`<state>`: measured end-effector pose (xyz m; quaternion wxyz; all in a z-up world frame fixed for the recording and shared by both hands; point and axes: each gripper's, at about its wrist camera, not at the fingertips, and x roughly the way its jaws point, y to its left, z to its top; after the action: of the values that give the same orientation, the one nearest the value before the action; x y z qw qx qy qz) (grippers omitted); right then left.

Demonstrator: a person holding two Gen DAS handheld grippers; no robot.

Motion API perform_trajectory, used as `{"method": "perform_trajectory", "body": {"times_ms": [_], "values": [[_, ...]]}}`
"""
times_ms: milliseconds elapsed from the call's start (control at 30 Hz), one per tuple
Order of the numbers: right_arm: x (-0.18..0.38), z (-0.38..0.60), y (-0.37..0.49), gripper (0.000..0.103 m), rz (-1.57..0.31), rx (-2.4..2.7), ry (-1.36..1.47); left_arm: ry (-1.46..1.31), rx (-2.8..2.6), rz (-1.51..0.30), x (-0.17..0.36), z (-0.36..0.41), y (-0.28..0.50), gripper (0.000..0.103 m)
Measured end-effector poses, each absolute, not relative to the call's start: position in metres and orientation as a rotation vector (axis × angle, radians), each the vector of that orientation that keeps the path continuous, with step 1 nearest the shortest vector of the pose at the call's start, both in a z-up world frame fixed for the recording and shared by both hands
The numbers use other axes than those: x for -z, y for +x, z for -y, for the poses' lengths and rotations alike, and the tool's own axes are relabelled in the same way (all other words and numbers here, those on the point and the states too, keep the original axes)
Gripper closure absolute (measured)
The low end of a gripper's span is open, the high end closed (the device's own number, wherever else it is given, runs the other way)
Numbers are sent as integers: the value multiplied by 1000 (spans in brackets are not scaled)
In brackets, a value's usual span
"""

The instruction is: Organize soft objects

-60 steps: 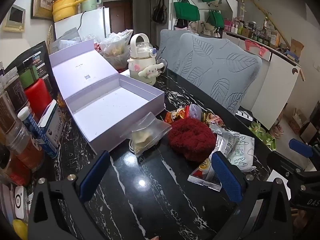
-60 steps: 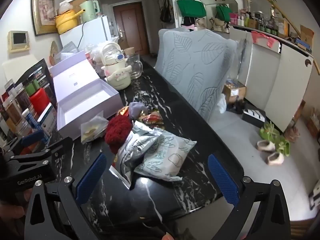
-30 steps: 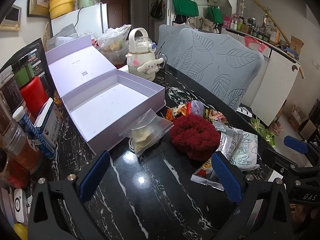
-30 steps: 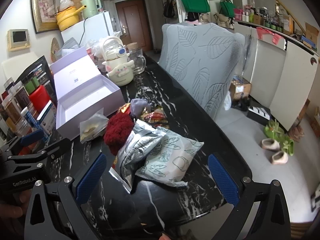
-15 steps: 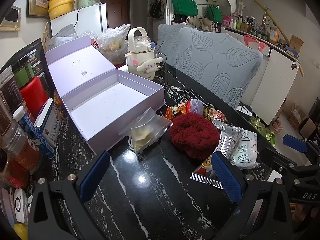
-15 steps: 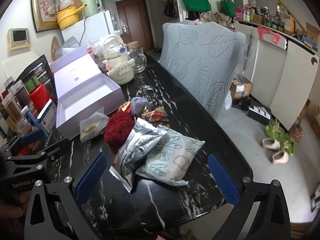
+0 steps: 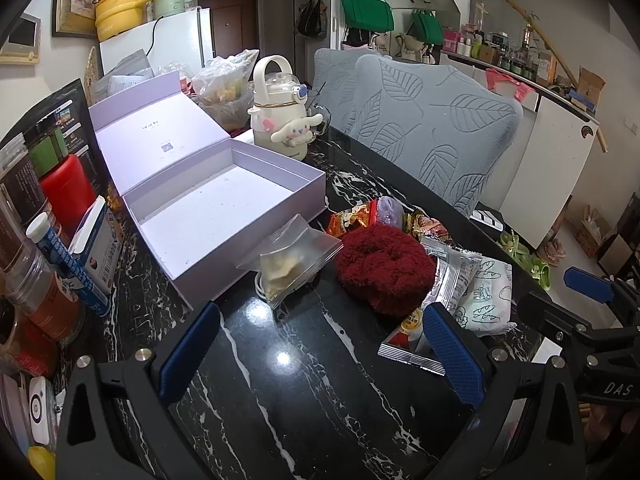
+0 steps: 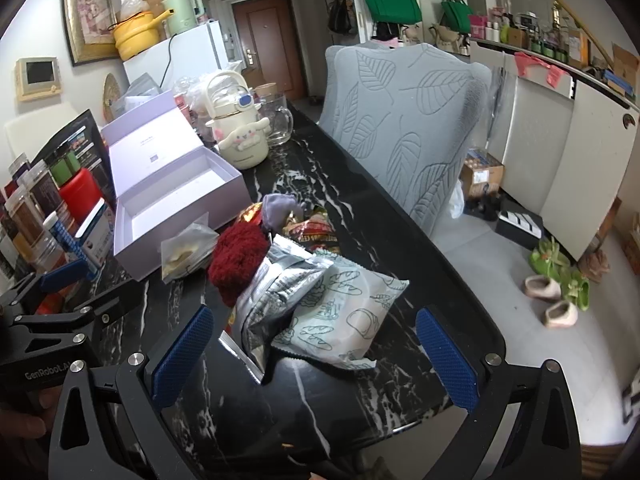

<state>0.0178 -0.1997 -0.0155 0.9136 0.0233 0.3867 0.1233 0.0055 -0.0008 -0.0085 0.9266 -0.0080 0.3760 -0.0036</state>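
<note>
A fuzzy dark red bundle (image 7: 384, 266) (image 8: 238, 258) lies on the black marble table, with a clear zip bag (image 7: 294, 262) (image 8: 186, 250) to its left. Silver and white bread snack packets (image 7: 472, 284) (image 8: 320, 304) lie to its right, and red snack wrappers with a small purple pouch (image 7: 390, 210) (image 8: 278, 206) sit behind it. An open lilac box (image 7: 224, 204) (image 8: 176, 200) stands empty at the left. My left gripper (image 7: 320, 344) is open, short of the red bundle. My right gripper (image 8: 312, 348) is open in front of the packets.
A cream character kettle (image 7: 282, 114) (image 8: 240, 132) and a glass mug (image 8: 278, 118) stand behind the box. Jars, a red canister (image 7: 66, 192) and a blue tube (image 7: 68, 262) crowd the left edge. A grey leaf-patterned chair (image 8: 404, 120) stands along the table's right side.
Both grippers have shifted only slightly; the left view has edged a little forward and up. Nothing on the table has moved and both grippers remain open.
</note>
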Motion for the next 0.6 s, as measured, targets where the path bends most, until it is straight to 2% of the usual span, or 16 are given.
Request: {"method": "perform_trajectory", "body": {"times_ms": [600], "values": [[14, 200, 16, 0, -797, -256, 48, -16, 10, -766, 6, 2, 1, 0]]}}
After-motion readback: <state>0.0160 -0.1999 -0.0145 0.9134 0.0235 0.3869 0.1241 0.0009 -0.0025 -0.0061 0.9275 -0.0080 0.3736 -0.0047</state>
